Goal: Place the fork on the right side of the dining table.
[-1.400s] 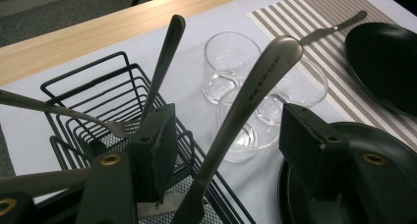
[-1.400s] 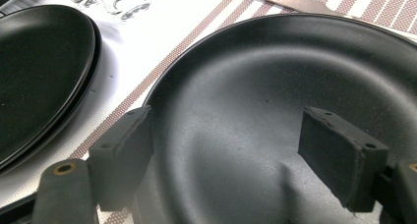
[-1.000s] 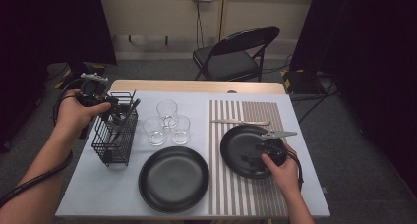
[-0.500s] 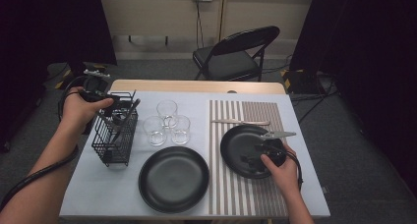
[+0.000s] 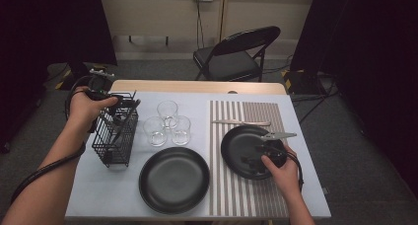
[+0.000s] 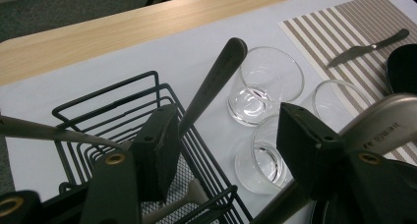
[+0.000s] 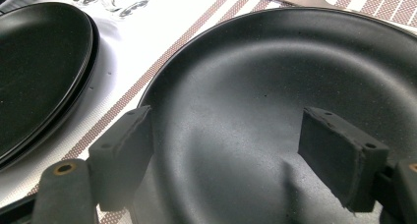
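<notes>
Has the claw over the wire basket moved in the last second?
Yes, slightly: the left claw has drifted toward the basket's far end.

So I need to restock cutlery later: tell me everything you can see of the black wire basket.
The black wire basket is an upright caddy of thin dark metal rods with a fine mesh base, standing on the table's left side beside three glasses. Cutlery handles lean out of it. The left tongs hang open over its rim.
</notes>
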### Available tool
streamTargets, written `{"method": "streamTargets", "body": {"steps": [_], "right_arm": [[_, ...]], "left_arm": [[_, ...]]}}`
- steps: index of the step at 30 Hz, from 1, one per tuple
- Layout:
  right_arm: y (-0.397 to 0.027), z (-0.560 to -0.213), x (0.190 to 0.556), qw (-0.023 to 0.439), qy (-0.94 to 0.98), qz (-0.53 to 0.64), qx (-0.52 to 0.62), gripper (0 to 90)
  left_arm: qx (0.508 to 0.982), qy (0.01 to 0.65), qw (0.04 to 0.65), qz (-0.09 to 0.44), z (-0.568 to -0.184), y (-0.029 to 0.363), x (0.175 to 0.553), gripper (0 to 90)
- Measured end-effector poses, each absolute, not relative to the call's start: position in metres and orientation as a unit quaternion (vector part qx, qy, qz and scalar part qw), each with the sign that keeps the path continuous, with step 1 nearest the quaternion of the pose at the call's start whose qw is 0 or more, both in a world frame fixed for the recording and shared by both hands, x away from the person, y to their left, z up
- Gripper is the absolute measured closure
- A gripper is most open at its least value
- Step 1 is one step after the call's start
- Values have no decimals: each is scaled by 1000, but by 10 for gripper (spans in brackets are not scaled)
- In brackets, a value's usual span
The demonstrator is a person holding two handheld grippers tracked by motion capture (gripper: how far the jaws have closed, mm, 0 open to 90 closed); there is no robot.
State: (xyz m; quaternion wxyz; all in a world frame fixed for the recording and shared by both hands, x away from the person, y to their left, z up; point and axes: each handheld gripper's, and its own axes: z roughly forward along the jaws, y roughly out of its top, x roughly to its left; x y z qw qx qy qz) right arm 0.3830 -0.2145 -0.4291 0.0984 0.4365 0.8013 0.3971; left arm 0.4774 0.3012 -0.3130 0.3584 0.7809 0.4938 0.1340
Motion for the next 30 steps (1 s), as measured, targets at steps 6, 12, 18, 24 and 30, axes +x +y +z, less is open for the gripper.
{"method": "streamTargets", "body": {"steps": [6,12,18,24,30], "right_arm": [[-215,-430,383,99,802,394,438,204],[-217,-431,383,99,802,394,438,204],[-218,-431,383,98,801,394,439,204],[-218,-431,383,96,800,396,440,204],[-218,-431,383,95,801,396,439,204]], "left_arm": [[781,494,357,135,-316,300,482,415],[778,496,362,135,-317,301,485,416],[776,502,358,134,-320,303,488,415],[778,500,355,138,-320,301,492,417],[774,504,357,140,-324,297,498,434]]}}
